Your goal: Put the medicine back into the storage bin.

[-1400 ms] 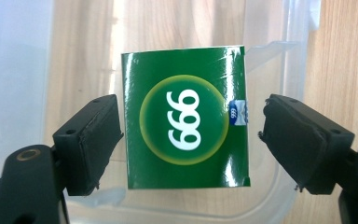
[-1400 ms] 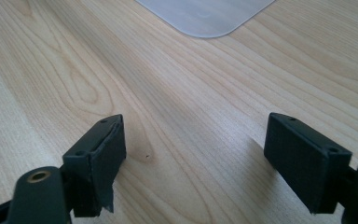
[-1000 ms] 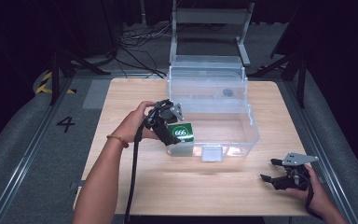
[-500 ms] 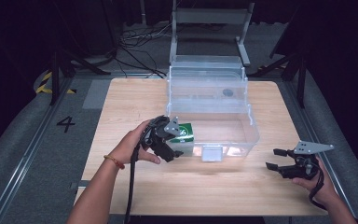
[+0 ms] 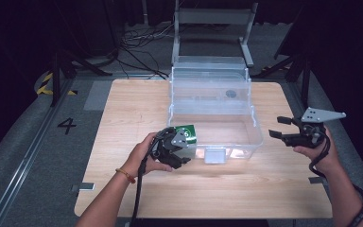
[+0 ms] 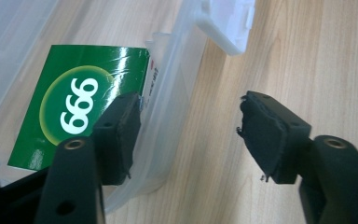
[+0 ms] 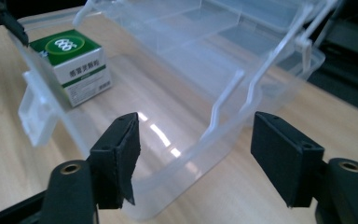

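My left gripper (image 5: pixel 178 150) sits at the near left corner of the clear plastic box (image 5: pixel 250 124). Its jaws have just been closing and now straddle the box's thin front wall: one pad inside, in front of the green carton (image 6: pixel 81 112), the other outside over the table (image 5: pixel 123 109). The pads press on nothing that I can see, so I read them as apart. The carton stands inside that corner, just beyond my inner pad, its glossy green top bearing a white 666. It is a small squarish cardboard pack with a white side panel. My right gripper (image 5: pixel 280 127) hovers well off at the box's right end, jaws apart around nothing, having just narrowed a little. The left is far nearer the carton. The box is smooth, see-through and flexible-looking, with a white latch (image 5: pixel 215 155) on its front.
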### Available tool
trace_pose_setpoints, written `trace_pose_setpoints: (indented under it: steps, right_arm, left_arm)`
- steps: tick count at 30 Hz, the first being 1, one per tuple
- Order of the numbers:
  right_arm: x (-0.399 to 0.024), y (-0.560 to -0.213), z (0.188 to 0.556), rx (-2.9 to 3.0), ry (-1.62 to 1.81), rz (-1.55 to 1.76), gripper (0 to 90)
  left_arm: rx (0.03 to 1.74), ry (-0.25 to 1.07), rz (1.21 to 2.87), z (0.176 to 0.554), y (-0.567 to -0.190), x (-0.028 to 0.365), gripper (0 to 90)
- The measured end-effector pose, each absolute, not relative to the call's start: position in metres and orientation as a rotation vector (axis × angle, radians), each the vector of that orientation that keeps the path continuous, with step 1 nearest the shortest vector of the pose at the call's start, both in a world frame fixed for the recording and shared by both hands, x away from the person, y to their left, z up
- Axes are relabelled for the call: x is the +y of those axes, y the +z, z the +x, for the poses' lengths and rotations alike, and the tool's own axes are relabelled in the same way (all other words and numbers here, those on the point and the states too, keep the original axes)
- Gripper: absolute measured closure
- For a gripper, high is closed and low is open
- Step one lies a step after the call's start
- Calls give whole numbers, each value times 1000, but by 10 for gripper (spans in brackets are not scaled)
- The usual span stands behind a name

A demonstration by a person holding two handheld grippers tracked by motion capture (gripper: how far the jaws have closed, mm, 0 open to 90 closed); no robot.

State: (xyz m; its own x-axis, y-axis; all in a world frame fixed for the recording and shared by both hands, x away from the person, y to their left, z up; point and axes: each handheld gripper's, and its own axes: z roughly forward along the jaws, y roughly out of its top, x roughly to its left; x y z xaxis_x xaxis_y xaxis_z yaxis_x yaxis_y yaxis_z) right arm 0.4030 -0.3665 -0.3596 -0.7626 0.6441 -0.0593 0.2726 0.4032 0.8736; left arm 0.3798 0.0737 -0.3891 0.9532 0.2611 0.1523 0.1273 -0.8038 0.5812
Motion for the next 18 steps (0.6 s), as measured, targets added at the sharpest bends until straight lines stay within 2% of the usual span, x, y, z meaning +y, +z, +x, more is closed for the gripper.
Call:
trace_pose_setpoints:
  steps: [3, 4, 5, 8, 11, 18]
  right_arm:
    - [-351, -338, 426, 2266, 1336, 724, 362]
    - [-351, -338, 426, 2266, 1336, 724, 362]
    - [-347, -334, 432, 2264, 1328, 718, 363]
    - [-334, -323, 452, 2270, 1308, 694, 379]
    - [-321, -314, 469, 2273, 1286, 684, 380]
    - [-300, -306, 504, 2267, 1294, 708, 385]
  left_arm:
    - [295, 349, 2493, 383, -392, 75, 536]
    - [295, 349, 2493, 383, -392, 75, 591]
    - [304, 346, 2477, 385, -392, 78, 591]
    - [313, 349, 2466, 391, -393, 84, 704]
    - [317, 302, 2473, 397, -395, 87, 701]
    - [268, 297, 2494, 399, -394, 86, 738]
